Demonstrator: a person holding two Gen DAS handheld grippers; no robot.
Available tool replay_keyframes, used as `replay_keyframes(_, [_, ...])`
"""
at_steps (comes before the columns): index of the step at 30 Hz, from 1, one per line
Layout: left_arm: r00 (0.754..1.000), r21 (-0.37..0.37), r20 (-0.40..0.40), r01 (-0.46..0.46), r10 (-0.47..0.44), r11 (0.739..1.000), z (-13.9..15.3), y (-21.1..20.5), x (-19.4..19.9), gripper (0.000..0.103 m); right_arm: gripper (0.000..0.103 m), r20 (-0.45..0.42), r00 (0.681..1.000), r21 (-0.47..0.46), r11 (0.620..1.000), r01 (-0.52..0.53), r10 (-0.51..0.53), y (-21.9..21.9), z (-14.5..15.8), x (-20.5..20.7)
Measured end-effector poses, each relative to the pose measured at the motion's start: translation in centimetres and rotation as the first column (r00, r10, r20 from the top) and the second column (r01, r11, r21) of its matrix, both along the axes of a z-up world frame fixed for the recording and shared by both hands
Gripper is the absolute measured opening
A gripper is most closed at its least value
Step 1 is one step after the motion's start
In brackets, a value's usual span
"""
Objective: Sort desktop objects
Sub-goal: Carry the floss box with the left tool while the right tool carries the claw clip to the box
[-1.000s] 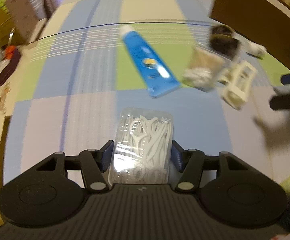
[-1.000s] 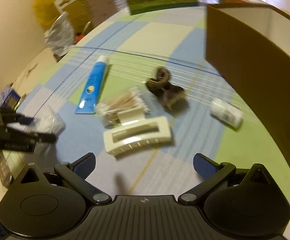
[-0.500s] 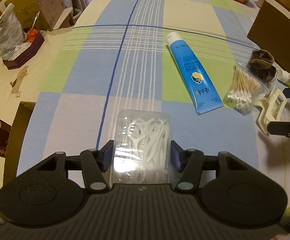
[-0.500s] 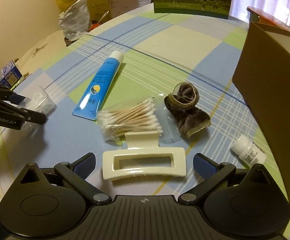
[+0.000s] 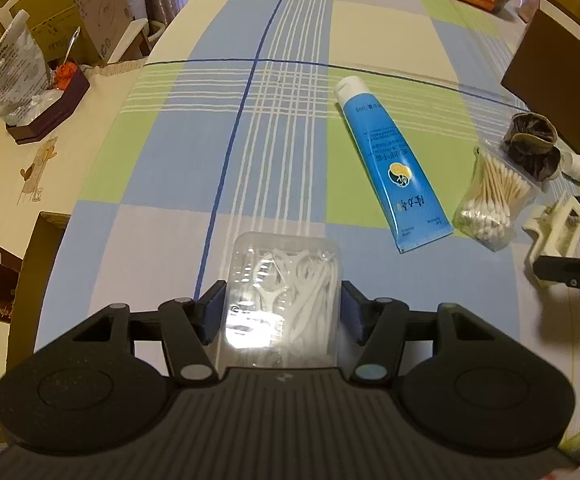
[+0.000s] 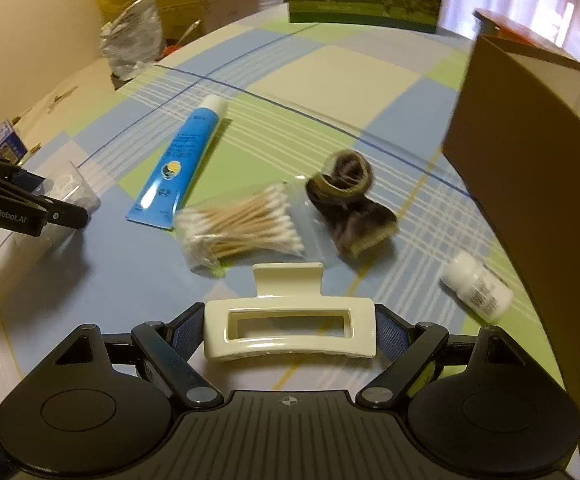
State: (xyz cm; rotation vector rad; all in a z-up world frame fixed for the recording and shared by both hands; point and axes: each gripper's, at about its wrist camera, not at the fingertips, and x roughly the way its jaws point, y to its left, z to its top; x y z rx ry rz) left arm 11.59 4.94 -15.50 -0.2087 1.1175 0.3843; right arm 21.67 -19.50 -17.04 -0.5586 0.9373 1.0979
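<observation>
While the left tool (image 5: 281, 314) clamps the clear box of floss picks (image 5: 283, 292) between its pads, the right tool (image 6: 289, 330) closes on the cream hair claw (image 6: 290, 328), both low over the checked worktop (image 5: 273, 120), beside the cotton swabs (image 6: 245, 224).
</observation>
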Motion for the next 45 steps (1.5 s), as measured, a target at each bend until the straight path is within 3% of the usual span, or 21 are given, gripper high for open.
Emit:
replay_keyframes(11, [1.000,0.007,0.016,0.003,-0.003,1.000,-0.1,-0.1,0.5,0.059,0.084,-0.040,0.997,0.009,0.998,0.064,-0.064,-2.6,1.1,0.0])
replay_keyframes(21, [1.000,-0.004,0.011,0.016,-0.016,1.000,0.1,-1.0,0.4,0.053,0.084,-0.046,0.991,0.046,0.991,0.128,-0.126,-5.7,3.1,0.5])
replay_keyframes(30, [0.995,-0.009,0.087,0.059,-0.058,0.998,4.3,-3.0,0.0,0.052,0.084,-0.029,0.980,0.127,0.971,0.201,-0.199,-9.5,6.7,2.1])
replay_keyframes(36, [0.973,0.014,0.185,0.140,-0.140,0.990,8.5,-5.6,2.0,0.052,0.084,-0.025,0.972,0.197,0.953,0.232,-0.232,-12.0,9.5,2.8])
replay_keyframes(45, [0.911,0.014,0.287,0.306,-0.298,0.952,12.0,-11.4,6.4,0.052,0.084,-0.019,0.958,0.259,0.924,0.282,-0.287,-15.8,12.5,4.9])
